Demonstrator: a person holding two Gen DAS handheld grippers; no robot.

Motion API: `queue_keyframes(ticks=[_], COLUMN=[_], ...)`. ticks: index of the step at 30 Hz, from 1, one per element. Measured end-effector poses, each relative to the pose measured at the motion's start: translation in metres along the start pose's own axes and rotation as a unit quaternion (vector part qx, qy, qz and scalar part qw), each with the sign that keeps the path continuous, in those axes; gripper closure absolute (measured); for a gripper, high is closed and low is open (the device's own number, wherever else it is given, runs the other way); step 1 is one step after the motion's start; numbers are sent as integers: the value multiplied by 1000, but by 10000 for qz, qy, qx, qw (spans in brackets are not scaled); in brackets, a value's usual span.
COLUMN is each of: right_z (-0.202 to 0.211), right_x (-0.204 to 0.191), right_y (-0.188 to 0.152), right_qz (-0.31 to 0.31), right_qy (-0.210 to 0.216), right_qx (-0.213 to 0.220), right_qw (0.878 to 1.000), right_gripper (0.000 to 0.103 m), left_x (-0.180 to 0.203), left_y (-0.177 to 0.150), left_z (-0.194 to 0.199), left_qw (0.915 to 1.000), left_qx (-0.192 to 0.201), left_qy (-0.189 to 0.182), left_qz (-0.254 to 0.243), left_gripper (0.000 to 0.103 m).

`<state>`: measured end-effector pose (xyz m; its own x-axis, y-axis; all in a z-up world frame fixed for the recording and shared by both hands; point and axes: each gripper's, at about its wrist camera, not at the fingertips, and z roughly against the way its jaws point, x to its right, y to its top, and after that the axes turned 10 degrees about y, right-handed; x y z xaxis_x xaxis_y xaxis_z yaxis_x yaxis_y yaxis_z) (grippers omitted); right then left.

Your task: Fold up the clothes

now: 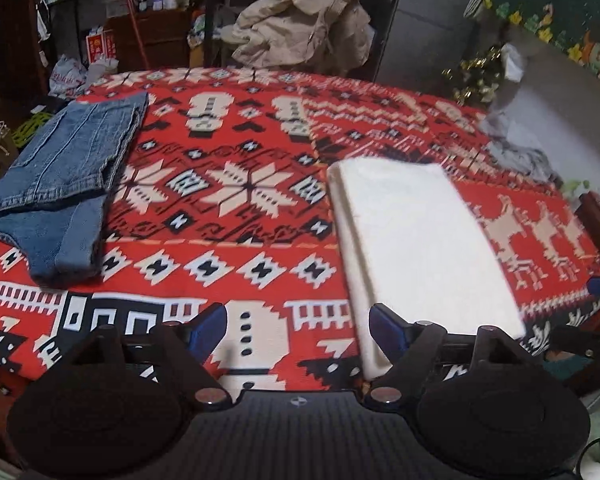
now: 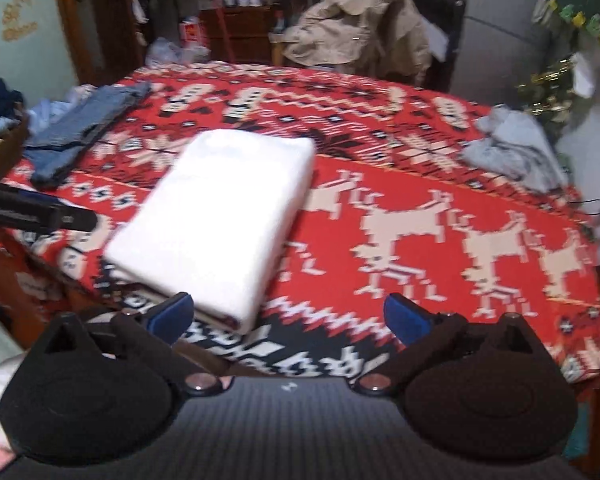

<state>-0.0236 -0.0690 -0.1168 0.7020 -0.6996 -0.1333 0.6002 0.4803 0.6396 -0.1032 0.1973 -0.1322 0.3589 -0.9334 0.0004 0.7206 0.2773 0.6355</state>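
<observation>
Across my red patterned blanket (image 1: 236,208), the white garment (image 1: 416,236) lies folded into a neat rectangle near the front edge, the jeans (image 1: 56,176) lie folded at the far left, and a grey garment (image 2: 516,152) sits crumpled at the right edge, so I judge that one is left to fold. My left tongs (image 1: 298,322) and right tongs (image 2: 288,314) both stand spread, holding nothing. No writing is legible to me.

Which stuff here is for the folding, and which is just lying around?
For the folding:
white folded cloth
folded jeans
grey crumpled garment
left gripper and right gripper, both open and empty

Just lying about:
beige jacket
red patterned blanket
</observation>
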Motion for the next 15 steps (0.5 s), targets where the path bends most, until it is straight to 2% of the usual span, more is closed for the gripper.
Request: queue_keyframes(ticks=[3,5,10,11,12,14,15], right_z=[2,4,7,8,8,9,6], right_x=[2,-5,-32,-37,-42,-58,-66], right_y=[6,8,7,7,7,2,-1], right_qz=[52,315,1146,1311,1476,1965,2201], right_qy=[-73,-201,-523,-587,-651,-844,-938], right_qx=[-75,-47,165,207,249,400,446], right_qw=[9999,9993,9919,9894,9866,9760,9699], right_gripper=[1,1,1,1,1,1,1], left_x=[7,11,0,-6,-12,-22,-27], left_y=[1,0,3,3,4,3,1], left_z=[8,13,2,-3,-9,-19,-24], left_qw=[9997,9992,9951,9905,9842,9680,9584], left_qx=[115,214,-177,-346,-514,-813,-945], left_qy=[-129,-283,-881,-1125,-1367,-1813,-2018], left_qz=[-193,-191,421,709,997,1534,1785], left_gripper=[25,25,25,26,32,41,41])
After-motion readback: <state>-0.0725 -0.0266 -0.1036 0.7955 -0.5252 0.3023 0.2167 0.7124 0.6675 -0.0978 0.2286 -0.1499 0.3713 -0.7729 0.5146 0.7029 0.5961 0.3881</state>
